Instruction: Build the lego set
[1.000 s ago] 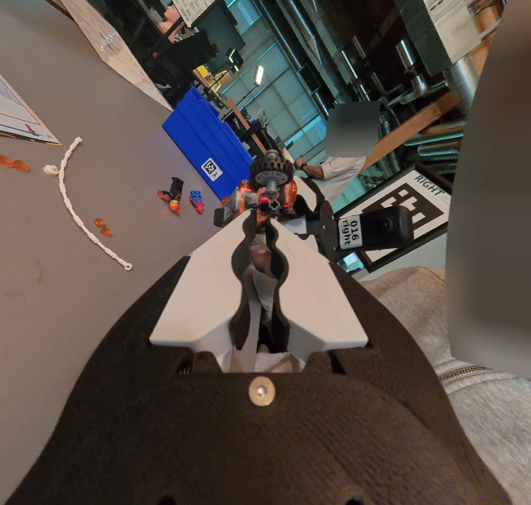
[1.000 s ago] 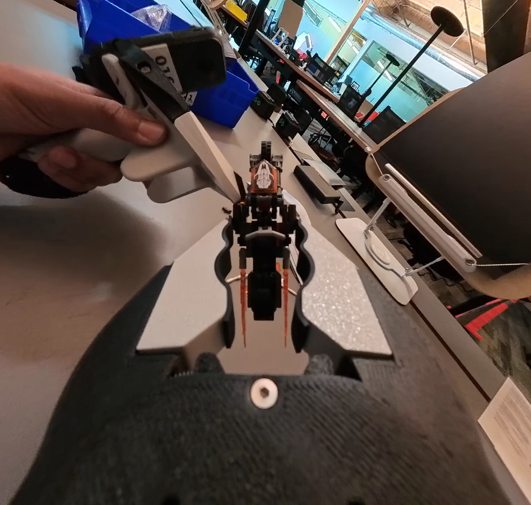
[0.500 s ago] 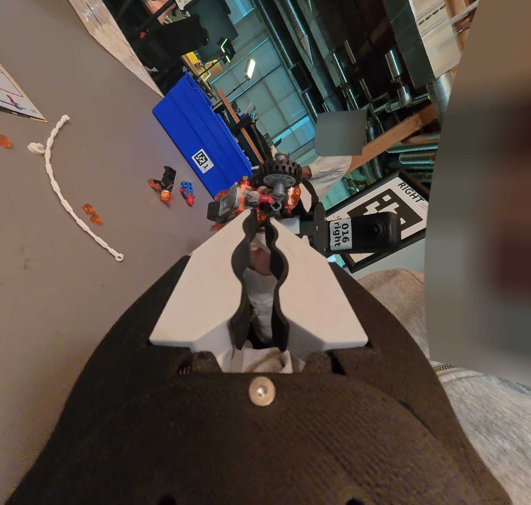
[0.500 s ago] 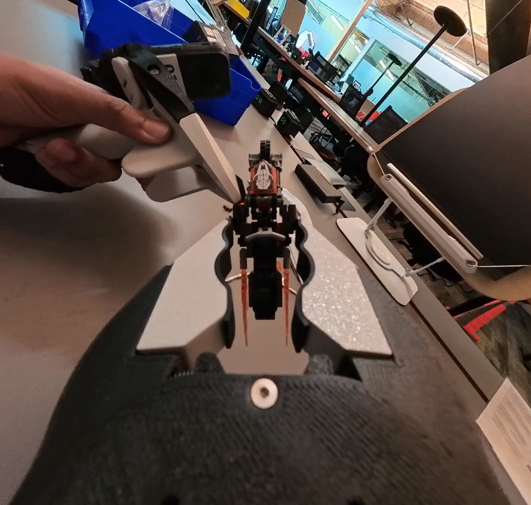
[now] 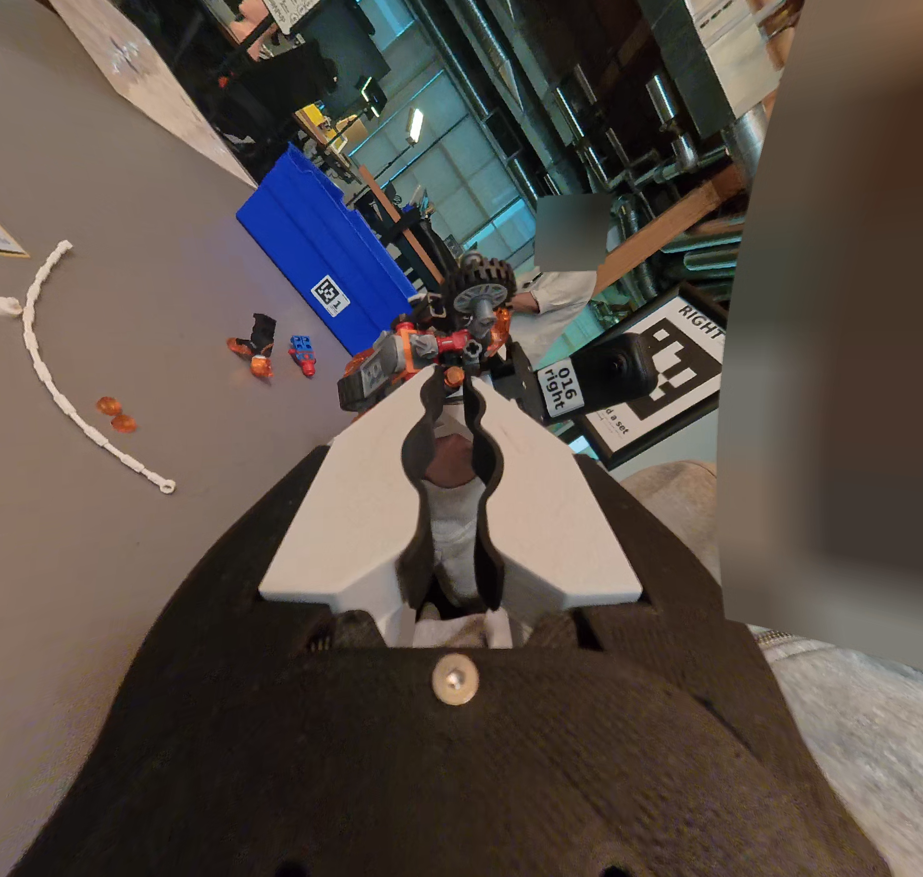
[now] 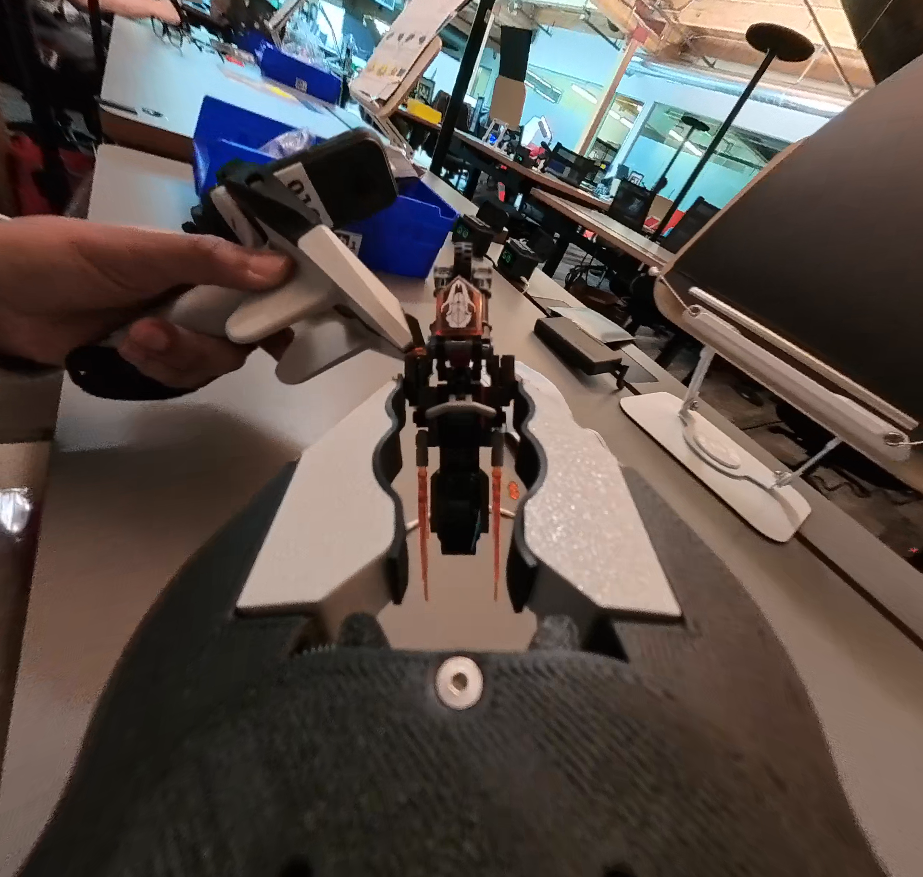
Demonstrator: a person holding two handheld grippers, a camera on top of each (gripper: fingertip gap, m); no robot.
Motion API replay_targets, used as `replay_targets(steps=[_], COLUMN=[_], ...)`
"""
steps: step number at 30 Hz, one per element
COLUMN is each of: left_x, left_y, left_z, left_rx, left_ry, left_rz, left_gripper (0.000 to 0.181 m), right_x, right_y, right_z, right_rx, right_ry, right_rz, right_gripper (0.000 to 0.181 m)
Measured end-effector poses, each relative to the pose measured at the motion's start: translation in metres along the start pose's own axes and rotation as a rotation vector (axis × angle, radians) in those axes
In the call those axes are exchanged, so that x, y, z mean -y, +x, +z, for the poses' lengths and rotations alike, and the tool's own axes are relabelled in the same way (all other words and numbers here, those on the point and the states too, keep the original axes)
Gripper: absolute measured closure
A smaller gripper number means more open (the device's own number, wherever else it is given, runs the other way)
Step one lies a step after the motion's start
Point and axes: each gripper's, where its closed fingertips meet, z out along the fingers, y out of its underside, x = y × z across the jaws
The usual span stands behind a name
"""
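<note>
A black and orange lego motorcycle (image 6: 457, 403) is clamped at its middle between my right gripper's (image 6: 457, 396) fingers, above the grey table. Its rear wheel and two orange flame pieces point back toward the camera. In the left wrist view the bike (image 5: 429, 349) shows side-on with its front wheel (image 5: 482, 286) up. My left gripper (image 5: 452, 381) is shut on a small orange piece (image 5: 453, 376) pressed against the bike's side. In the right wrist view the left gripper (image 6: 407, 341) comes in from the left, held by a hand (image 6: 125, 299).
Loose on the table (image 5: 150, 553): a white chain (image 5: 65, 396), two orange studs (image 5: 116, 413), a black and orange sub-assembly (image 5: 255, 346), a blue and red piece (image 5: 302, 349). A blue bin (image 5: 319, 264) stands behind. A monitor on a stand (image 6: 799, 304) is at the right. My two grippers' fingertips are within a few centimetres of each other.
Both grippers and the bike shifted slightly together, and the right view now looks farther across the room. Both holds are unchanged.
</note>
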Motion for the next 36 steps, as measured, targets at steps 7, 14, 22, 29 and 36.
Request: replay_targets(steps=[7, 14, 22, 29, 36], left_x=[0.002, 0.004, -0.002, -0.052, -0.081], left_y=[0.007, 0.013, -0.002, -0.028, -0.05], left_z=[0.004, 0.005, -0.012, -0.024, -0.027], left_rx=[0.013, 0.007, 0.09, 0.293, 0.455], left_ry=[0.001, 0.011, -0.021, -0.322, -0.518], left_rz=[0.057, 0.088, 0.13, 0.277, 0.401], left_gripper=[0.175, 0.174, 0.177, 0.176, 0.176], right_x=[0.006, 0.007, 0.002, -0.004, -0.006], right_y=[0.003, 0.006, 0.035, 0.046, 0.041], right_z=[-0.004, -0.006, -0.023, -0.04, -0.039], right_rx=[0.015, 0.027, -0.063, -0.103, -0.101], right_ry=[0.055, 0.083, 0.084, 0.095, 0.071], right_rz=[0.082, 0.142, 0.177, 0.215, 0.175], right_gripper=[0.141, 0.14, 0.14, 0.14, 0.14])
